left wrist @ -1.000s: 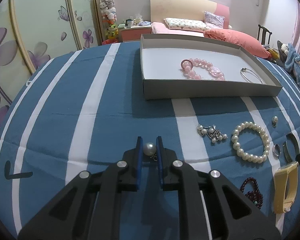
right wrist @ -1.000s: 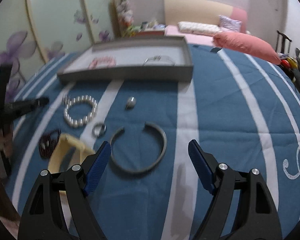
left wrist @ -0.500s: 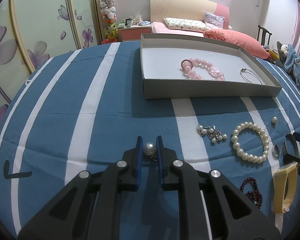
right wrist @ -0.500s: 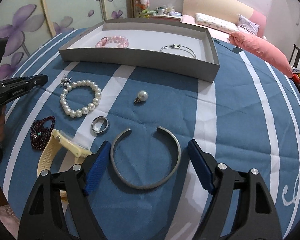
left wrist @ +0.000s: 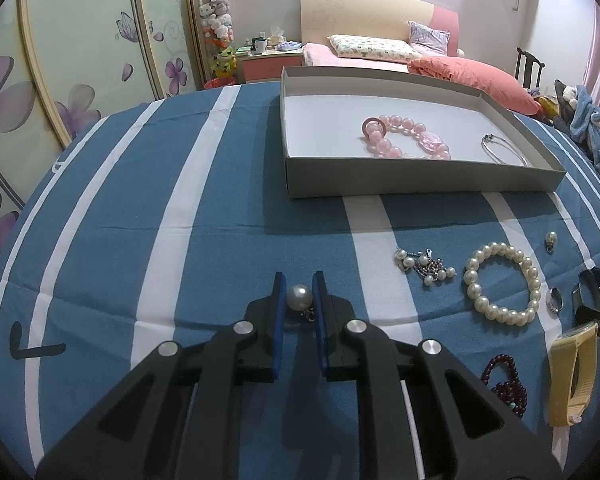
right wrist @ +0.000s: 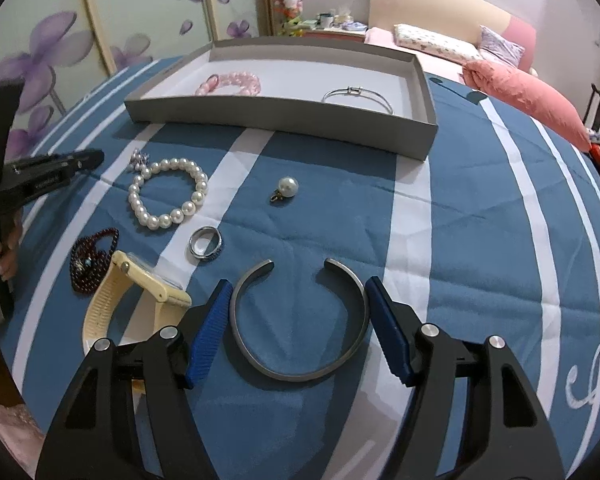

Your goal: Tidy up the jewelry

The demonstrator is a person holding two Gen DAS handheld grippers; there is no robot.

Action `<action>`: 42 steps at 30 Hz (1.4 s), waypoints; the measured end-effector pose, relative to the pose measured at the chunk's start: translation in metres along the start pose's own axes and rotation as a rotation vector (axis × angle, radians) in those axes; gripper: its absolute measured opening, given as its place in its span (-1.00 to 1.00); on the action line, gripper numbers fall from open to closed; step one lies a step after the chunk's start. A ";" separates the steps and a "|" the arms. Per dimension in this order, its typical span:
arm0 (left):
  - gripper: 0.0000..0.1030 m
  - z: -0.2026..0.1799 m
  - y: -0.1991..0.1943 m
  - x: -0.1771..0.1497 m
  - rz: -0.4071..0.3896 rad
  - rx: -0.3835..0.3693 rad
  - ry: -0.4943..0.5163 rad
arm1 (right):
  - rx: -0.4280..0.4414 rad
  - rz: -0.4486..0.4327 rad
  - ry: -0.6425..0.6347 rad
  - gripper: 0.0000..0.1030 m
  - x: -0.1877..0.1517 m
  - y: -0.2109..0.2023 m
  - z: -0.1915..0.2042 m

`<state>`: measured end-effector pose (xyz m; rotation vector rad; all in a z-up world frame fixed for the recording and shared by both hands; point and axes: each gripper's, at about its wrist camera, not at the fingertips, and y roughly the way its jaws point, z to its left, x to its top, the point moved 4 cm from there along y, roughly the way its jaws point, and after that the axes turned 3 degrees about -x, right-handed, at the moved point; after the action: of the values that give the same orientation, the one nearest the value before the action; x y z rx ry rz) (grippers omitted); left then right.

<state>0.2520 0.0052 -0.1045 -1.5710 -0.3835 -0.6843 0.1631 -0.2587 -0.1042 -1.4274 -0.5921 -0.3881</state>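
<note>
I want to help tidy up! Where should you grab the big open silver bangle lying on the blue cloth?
Grip the silver bangle across its two curved sides, coming from above. It lies flat, its gap facing away, so the right hand-held gripper, now closing, can squeeze both sides.

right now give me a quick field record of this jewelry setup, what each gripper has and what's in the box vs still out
left gripper: shut on pearl pendant
right gripper: jaws closing around open metal cuff, pads not yet pressing
box: pink bead bracelet, thin silver bangle
still out: pearl bracelet, second pearl pendant, silver ring, dark red beads, cream watch, pearl charm cluster
</note>
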 end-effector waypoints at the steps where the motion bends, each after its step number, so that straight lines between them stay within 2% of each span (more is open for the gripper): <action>1: -0.72 -0.001 0.000 0.001 0.000 -0.002 -0.001 | 0.004 -0.012 0.019 0.32 0.000 -0.001 -0.002; 8: -0.73 0.001 0.000 0.001 -0.002 -0.031 -0.024 | 0.023 -0.116 0.121 0.32 0.010 -0.012 -0.010; 12: -0.73 0.006 -0.001 0.002 -0.010 -0.049 -0.056 | 0.035 -0.205 0.181 0.32 0.020 -0.027 -0.017; 16: -0.73 0.008 -0.008 0.003 -0.050 -0.050 -0.072 | 0.018 -0.289 0.213 0.32 0.030 -0.041 -0.020; 21: -0.73 0.003 -0.027 0.010 -0.133 -0.042 -0.066 | -0.041 -0.408 0.212 0.32 0.044 -0.061 -0.019; 28: -0.73 -0.014 -0.071 0.028 -0.332 0.001 -0.035 | -0.130 -0.598 0.191 0.32 0.063 -0.087 -0.009; 34: -0.73 -0.032 -0.098 0.039 -0.476 0.070 -0.007 | -0.179 -0.686 0.196 0.32 0.067 -0.089 -0.004; 37: -0.73 -0.039 -0.104 0.041 -0.520 0.096 0.007 | -0.203 -0.723 0.197 0.32 0.066 -0.092 -0.004; 42: -0.73 -0.048 -0.103 0.047 -0.530 0.096 0.013 | -0.219 -0.762 0.184 0.32 0.070 -0.096 -0.004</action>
<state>0.2151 -0.0359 0.0051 -1.3785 -0.8268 -1.0621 0.1639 -0.2672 0.0142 -1.3084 -0.9540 -1.2031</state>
